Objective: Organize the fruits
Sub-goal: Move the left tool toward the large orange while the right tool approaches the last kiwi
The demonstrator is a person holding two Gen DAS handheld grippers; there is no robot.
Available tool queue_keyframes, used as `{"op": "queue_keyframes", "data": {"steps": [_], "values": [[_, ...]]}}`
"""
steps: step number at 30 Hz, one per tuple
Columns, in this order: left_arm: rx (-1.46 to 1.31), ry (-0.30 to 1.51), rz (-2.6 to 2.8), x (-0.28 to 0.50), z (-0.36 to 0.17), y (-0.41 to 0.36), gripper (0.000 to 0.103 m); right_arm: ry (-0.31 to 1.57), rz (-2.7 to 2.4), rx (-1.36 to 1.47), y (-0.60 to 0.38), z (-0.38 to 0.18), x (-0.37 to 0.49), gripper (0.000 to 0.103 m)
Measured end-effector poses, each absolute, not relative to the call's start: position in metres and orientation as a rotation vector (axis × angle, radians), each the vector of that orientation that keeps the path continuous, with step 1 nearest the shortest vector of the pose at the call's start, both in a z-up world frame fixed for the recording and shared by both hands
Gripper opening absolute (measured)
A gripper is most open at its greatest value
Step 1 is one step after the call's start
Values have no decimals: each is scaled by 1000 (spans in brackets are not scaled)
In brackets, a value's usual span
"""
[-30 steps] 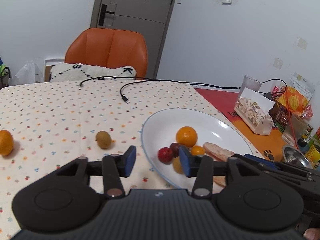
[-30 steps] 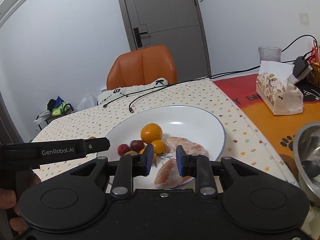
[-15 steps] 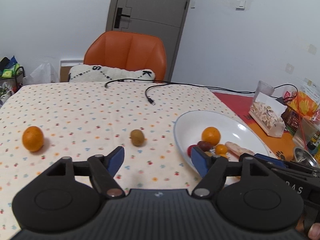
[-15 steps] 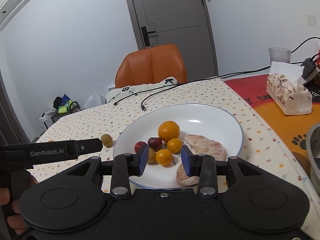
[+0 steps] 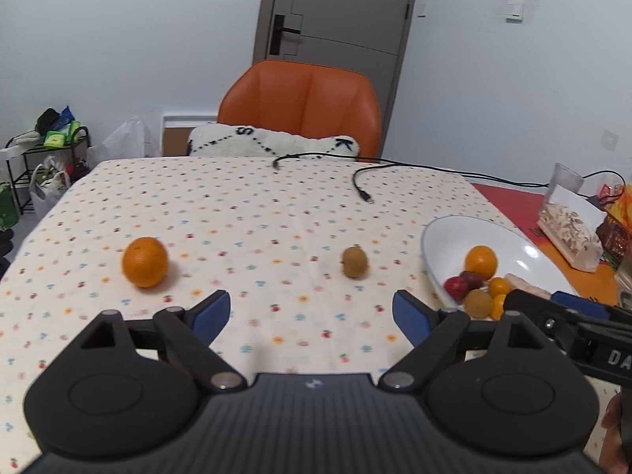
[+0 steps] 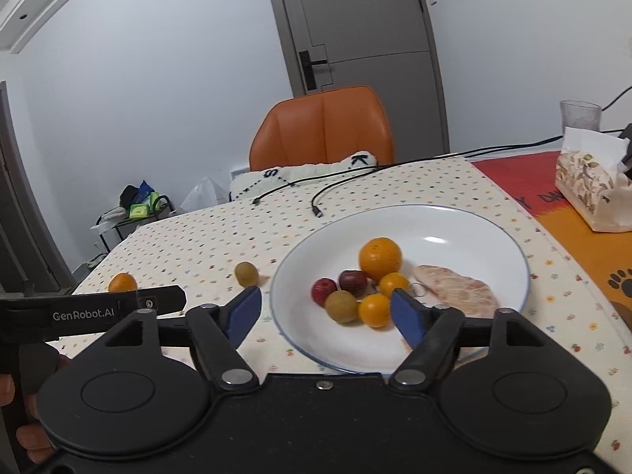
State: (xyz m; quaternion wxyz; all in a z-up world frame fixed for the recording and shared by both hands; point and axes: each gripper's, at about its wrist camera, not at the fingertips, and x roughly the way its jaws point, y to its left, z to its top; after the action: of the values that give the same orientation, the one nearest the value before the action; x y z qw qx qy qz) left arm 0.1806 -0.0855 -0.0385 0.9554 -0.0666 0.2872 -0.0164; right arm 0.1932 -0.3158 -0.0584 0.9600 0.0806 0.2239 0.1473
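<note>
Left wrist view gives me the left gripper with its jaws opening and only dotted tablecloth between the blue pads. Ahead of it the loose kiwi stands on the cloth, its long axis roughly upright, stem end up, just left of the white plate. Well to its left sits the loose orange, slightly taller than wide.

From the right wrist I see the right gripper, jaws opening too, gripping nothing, over the near part of the plate. In the plate lie a big orange, two small oranges, two red fruits, a second kiwi and peeled citrus segments whose long axis runs left to right.
</note>
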Motion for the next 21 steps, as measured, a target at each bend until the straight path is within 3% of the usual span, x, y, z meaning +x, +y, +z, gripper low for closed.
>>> {"op": "queue_keyframes", "data": {"steps": [4, 14, 21], "values": [[-133, 577, -5, 177, -36, -74, 88, 440, 312, 163, -306, -56, 192, 90], [-138, 570, 49, 170, -31, -51, 89, 450, 350, 146, -285, -52, 193, 101], [-150, 570, 80, 169, -29, -35, 89, 450, 378, 139, -272, -48, 194, 103]]}}
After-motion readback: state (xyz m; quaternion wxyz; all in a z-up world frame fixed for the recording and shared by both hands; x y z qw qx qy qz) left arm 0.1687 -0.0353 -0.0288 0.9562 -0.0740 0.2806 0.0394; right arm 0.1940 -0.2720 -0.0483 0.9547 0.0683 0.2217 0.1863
